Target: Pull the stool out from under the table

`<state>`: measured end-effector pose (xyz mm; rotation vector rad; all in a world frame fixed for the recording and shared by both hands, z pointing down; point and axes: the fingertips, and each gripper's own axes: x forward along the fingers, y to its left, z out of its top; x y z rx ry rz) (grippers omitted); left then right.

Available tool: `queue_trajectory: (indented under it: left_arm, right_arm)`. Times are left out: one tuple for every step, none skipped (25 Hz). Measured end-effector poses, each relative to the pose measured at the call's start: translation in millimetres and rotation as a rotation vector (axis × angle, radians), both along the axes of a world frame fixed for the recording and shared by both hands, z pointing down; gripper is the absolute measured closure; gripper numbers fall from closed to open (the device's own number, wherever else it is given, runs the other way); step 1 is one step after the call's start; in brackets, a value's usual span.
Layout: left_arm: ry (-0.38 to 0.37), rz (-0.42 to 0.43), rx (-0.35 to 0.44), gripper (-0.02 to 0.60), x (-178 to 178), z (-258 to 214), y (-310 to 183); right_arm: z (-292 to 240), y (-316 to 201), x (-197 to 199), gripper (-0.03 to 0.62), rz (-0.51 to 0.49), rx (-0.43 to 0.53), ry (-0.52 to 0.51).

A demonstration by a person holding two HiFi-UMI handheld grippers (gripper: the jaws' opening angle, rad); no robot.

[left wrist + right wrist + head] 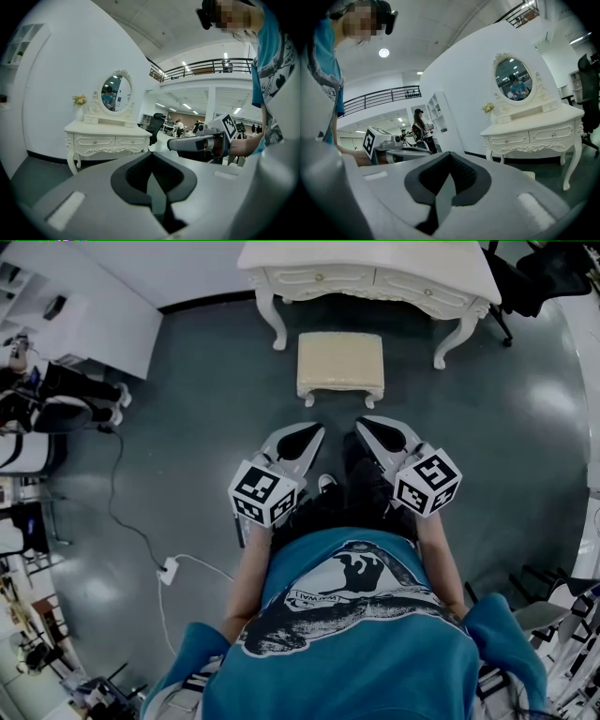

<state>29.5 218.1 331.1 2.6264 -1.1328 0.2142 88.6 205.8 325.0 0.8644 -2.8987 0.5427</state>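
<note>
The cream cushioned stool (340, 366) stands on the dark floor just in front of the white dressing table (375, 273), outside its legs. My left gripper (314, 431) and right gripper (364, 424) hover side by side, a short way short of the stool, both shut and empty. In the left gripper view the shut jaws (152, 180) point toward the dressing table (108, 138), with the right gripper (199, 143) to the side. The right gripper view shows its shut jaws (449, 180), the table (534, 133) and a corner of the stool (529, 175).
A white cabinet (80, 315) stands at the far left, with a person (56, 395) beside it. A white cable and plug (169, 570) lie on the floor at the left. Chairs and racks line the right edge (562, 615). A black office chair (534, 277) is behind the table.
</note>
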Motion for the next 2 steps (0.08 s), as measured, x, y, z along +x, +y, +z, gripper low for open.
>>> queue_trajectory:
  left_arm:
    - [0.0,0.002,-0.001,0.567,0.3,0.0,-2.0]
    - [0.0,0.003,-0.002,0.566,0.6,0.0,-4.0]
  right_arm:
    - [0.0,-2.0,0.2,0.593,0.003,0.0,0.001]
    - [0.0,-4.0,0.4,0.594,0.005,0.0,0.003]
